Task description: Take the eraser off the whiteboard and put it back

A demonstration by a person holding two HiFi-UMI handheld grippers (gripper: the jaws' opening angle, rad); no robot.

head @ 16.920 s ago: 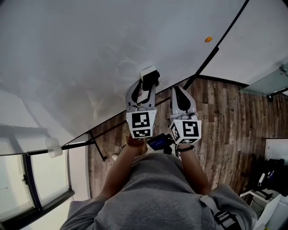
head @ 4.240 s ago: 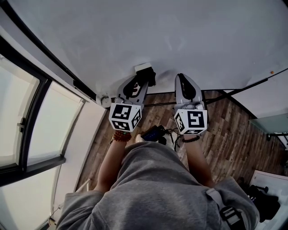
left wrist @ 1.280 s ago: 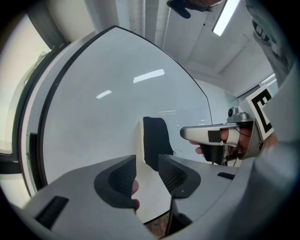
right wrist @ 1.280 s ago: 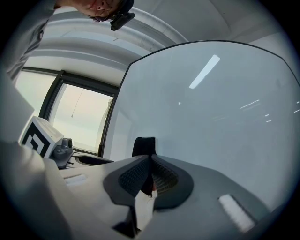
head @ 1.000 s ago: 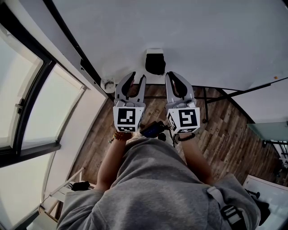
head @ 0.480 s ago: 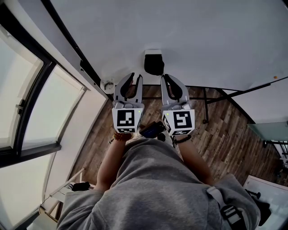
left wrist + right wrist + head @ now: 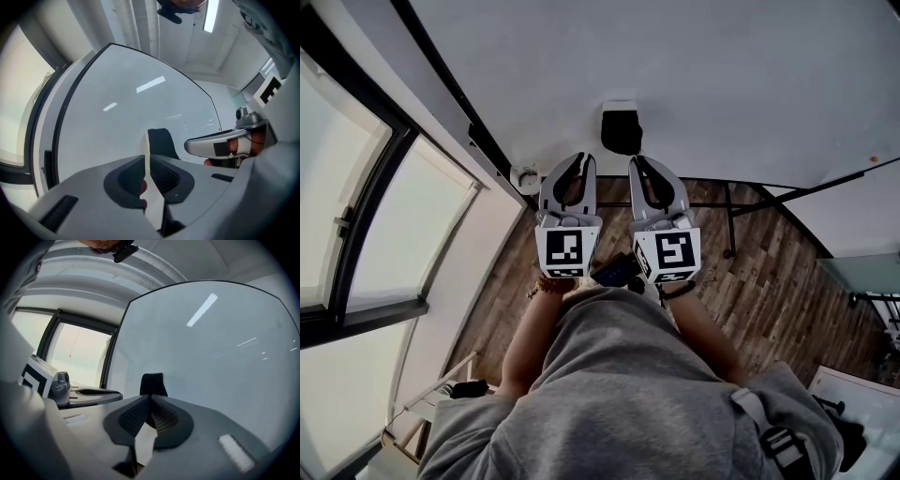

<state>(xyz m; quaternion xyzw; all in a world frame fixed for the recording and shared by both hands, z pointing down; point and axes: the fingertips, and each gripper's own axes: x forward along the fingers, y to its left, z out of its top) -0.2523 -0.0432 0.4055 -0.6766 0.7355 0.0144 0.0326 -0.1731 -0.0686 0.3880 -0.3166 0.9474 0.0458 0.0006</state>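
The black eraser (image 7: pixel 622 129) with a white back sticks on the whiteboard (image 7: pixel 741 75), apart from both grippers. It also shows ahead in the left gripper view (image 7: pixel 160 142) and in the right gripper view (image 7: pixel 152 383). My left gripper (image 7: pixel 584 161) sits just below and left of it, pointing at the board. Its jaws are closing, with a thin slit left and nothing between them (image 7: pixel 146 159). My right gripper (image 7: pixel 636 163) is close beside it, below the eraser, its tips (image 7: pixel 150 399) together and empty.
A dark-framed window (image 7: pixel 356 234) runs along the left. The whiteboard's dark stand legs (image 7: pixel 727 220) cross over the wood floor (image 7: pixel 769 281). A small orange dot (image 7: pixel 871 161) sits at the board's right edge. A small round white piece (image 7: pixel 525 176) is at the board's lower left corner.
The left jaws have narrowed from wide apart to a thin slit. The right gripper has shifted left, closer to the left one. The eraser stays on the board.
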